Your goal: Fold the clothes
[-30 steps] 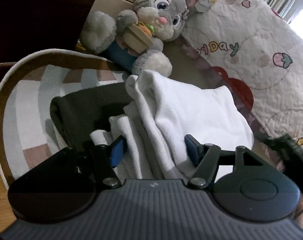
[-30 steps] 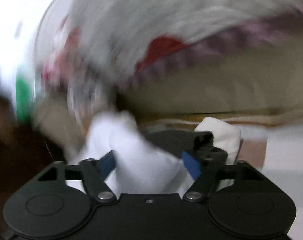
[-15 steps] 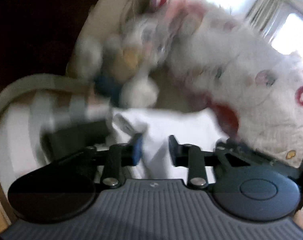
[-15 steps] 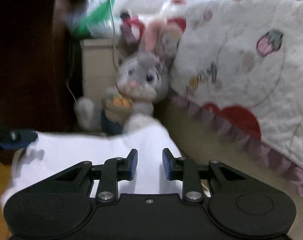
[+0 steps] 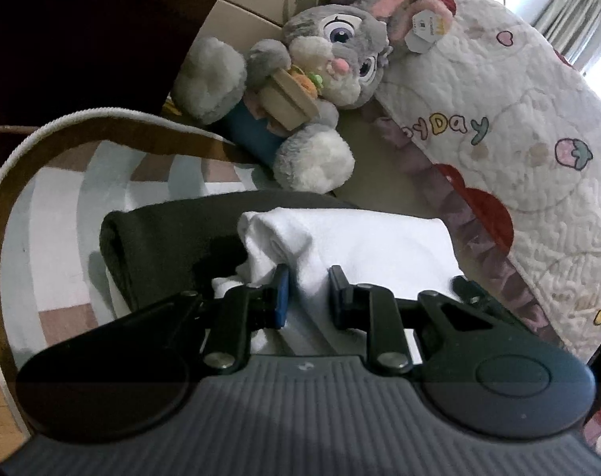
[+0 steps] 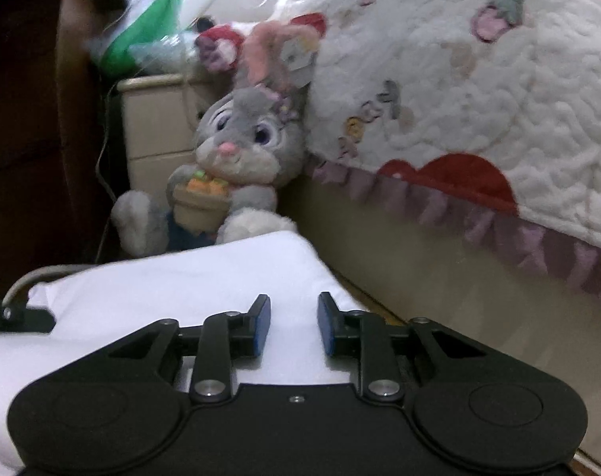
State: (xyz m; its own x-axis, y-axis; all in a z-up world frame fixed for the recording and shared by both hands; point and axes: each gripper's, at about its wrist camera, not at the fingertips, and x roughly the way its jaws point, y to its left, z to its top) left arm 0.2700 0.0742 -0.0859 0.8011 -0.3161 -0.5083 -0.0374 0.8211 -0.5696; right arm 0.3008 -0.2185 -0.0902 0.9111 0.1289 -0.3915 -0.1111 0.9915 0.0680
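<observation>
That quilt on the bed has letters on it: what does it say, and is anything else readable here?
"yDay" on the quilt, in coloured letters; its start is hidden by a fold.
Tag on the plush bunny ear: print too small to read.
Right wrist view: the quilt letters are blurred.

You have two garments here: one white cloth (image 5: pixel 363 246) and one dark cloth (image 5: pixel 169 246). Count one rug (image 5: pixel 54 198), one plush rabbit (image 5: pixel 316 79), one quilt (image 5: pixel 498 119), and two grippers (image 5: pixel 307 297) (image 6: pixel 289 327).
</observation>
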